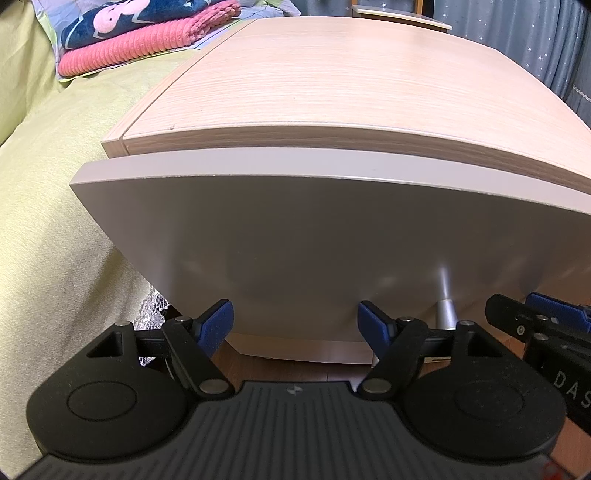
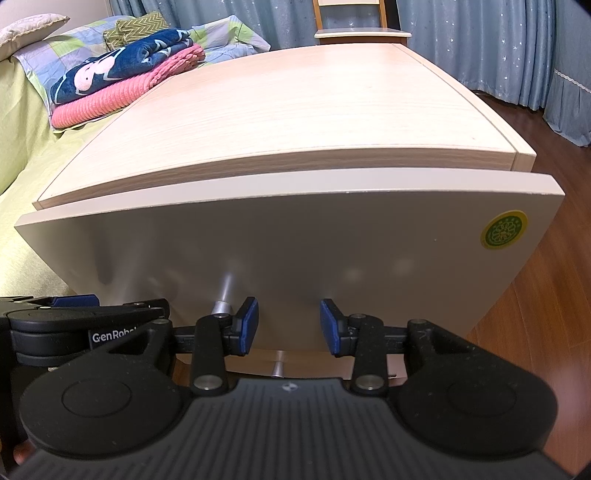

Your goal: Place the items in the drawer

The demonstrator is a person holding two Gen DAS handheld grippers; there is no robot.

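The drawer (image 1: 288, 236) sits at the top of a pale wood cabinet (image 1: 332, 88). Its grey front faces both cameras square on, and its long axis runs left to right across each view. The front stands slightly forward of the cabinet's top edge, with a thin gap along it; whether it is fully closed cannot be told. A silver handle (image 1: 446, 302) projects from the lower part of the front toward the cameras; in the right wrist view it shows as a short metal stub (image 2: 223, 295). A round yellow-and-green sticker (image 2: 503, 229) is on the front's upper right corner.

The left claw (image 1: 295, 325) is spread wide and empty, its blue pads near the lower edge of the front, left of the handle. The right claw (image 2: 288, 325) is also open and holds nothing; its pads sit just right of the handle. The two claws are side by side, each showing at the edge of the other's view.

The cabinet top is bare. To its left lies a bed (image 1: 48, 184) with a yellow-green cover, touching or just beside the cabinet. On the bed rest a folded pink blanket (image 2: 110, 99) and a navy patterned one (image 2: 118, 72) stacked on it. Blue starred curtains (image 2: 480, 40) hang behind, with a wooden chair (image 2: 354, 26) in front of them. The floor (image 2: 535, 314) is dark wood. No loose items show near the drawer.
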